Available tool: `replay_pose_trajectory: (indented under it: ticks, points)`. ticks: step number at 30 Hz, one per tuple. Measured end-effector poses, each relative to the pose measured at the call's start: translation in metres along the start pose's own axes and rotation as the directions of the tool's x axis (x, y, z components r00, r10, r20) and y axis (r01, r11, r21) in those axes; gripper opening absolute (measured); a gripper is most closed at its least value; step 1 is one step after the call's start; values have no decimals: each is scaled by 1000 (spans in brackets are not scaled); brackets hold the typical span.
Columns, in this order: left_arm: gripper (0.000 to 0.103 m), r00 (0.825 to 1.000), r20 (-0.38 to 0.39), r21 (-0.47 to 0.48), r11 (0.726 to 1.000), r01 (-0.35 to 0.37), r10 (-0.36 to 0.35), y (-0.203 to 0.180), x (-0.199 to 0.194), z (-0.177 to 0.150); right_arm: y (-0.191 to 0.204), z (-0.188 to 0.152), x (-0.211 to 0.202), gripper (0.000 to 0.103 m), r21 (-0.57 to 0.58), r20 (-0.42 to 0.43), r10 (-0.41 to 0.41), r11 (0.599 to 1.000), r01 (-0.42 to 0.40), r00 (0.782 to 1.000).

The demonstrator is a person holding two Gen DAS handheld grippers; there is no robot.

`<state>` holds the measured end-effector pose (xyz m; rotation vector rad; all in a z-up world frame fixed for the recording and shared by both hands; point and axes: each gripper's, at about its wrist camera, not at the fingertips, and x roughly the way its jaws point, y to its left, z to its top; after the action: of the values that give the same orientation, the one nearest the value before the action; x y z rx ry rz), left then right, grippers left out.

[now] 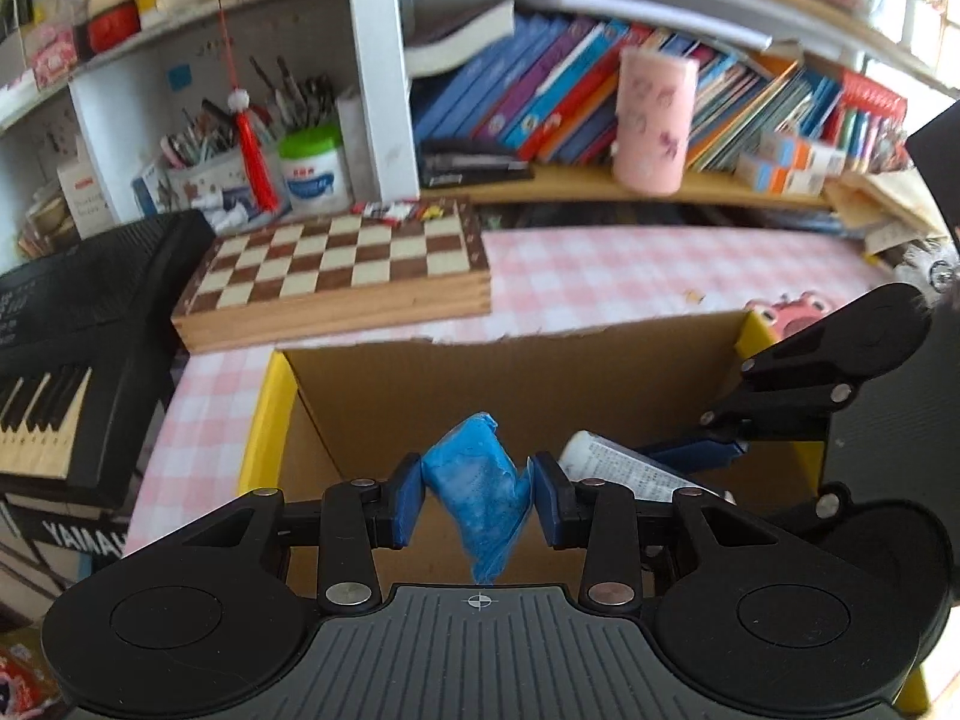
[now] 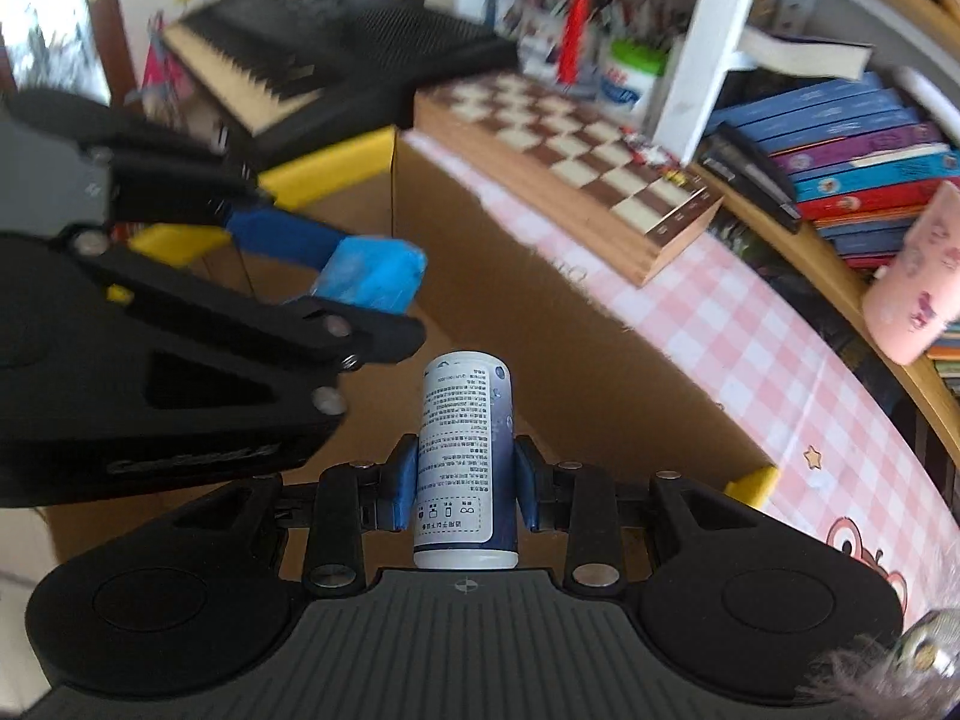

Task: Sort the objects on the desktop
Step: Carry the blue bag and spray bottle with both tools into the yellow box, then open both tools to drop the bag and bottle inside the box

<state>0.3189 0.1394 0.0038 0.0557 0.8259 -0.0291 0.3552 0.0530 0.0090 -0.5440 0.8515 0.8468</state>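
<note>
Left wrist view: left gripper (image 1: 477, 495) clamped on a crumpled blue packet (image 1: 477, 489), blue pads pressing both sides, packet squeezed at the waist and hanging down at 6 o'clock. It hangs over an open cardboard box (image 1: 510, 384) with yellow corner guards. Right gripper (image 1: 714, 456) comes in from 3 o'clock, holding a white bottle (image 1: 624, 468) just beside the packet, over the same box. Chessboard (image 1: 342, 267) at 11 o'clock beyond the box, on a pink checked tablecloth (image 1: 630, 282). Keyboard (image 1: 66, 330) at 9 o'clock. Pink cup (image 1: 654, 123) on the bookshelf at 1 o'clock, blurred.

Right wrist view: right gripper (image 2: 465, 489) closed on the white bottle (image 2: 465, 456), pads tight on both sides; bottle lies along the fingers with its printed label facing the camera, one end toward the lens. Left gripper (image 2: 336, 270) at 9–10 o'clock, gripping the blue packet (image 2: 372, 276), which sits above and left of the bottle, apart from it. Both are over the cardboard box (image 2: 570, 348). Chessboard (image 2: 576, 162) at 1 o'clock past the box wall, keyboard (image 2: 300, 54) at 11 o'clock, pink cup (image 2: 918, 282) at 3 o'clock.
</note>
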Motion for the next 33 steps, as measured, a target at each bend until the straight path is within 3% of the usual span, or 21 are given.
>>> replay_pose_trajectory:
  ticks: [7, 15, 17, 19, 21, 24, 27, 33]
  points:
    - [38, 995, -96, -30, 999, -13, 10, 7, 22, -7, -4, -3, 25, 30, -13, -82, -10, 1000, 8, 997]
    - [39, 993, -115, -31, 1000, 1, -5, 8, 26, -7, -1, -2, 28, 30, -39, -102, -13, 999, 9, 995]
    - [43, 993, -117, -32, 999, 12, -15, 9, 27, -8, -3, -2, 28, 30, -23, -103, -21, 1000, 19, 994]
    - [62, 994, -111, -33, 999, 16, -19, 9, 26, -7, -4, -2, 28, 30, -10, -98, -17, 1000, 17, 995]
    - [68, 996, -90, -39, 999, 12, -15, 8, 23, -7, -5, -1, 27, 30, -2, -86, -21, 1000, 21, 996]
    - [70, 997, -75, -37, 999, 4, -6, 7, 20, -7, -5, -1, 24, 39, -2, -67, -27, 1000, 27, 997]
    - [81, 998, -54, -29, 999, -35, 33, 2, 11, -7, -3, -4, 18, 46, -4, -37, -60, 998, 60, 997]
    - [84, 999, 41, -20, 1000, -18, 19, -1, -26, -9, -1, -12, -11, 47, 39, 52, -88, 996, 86, 995]
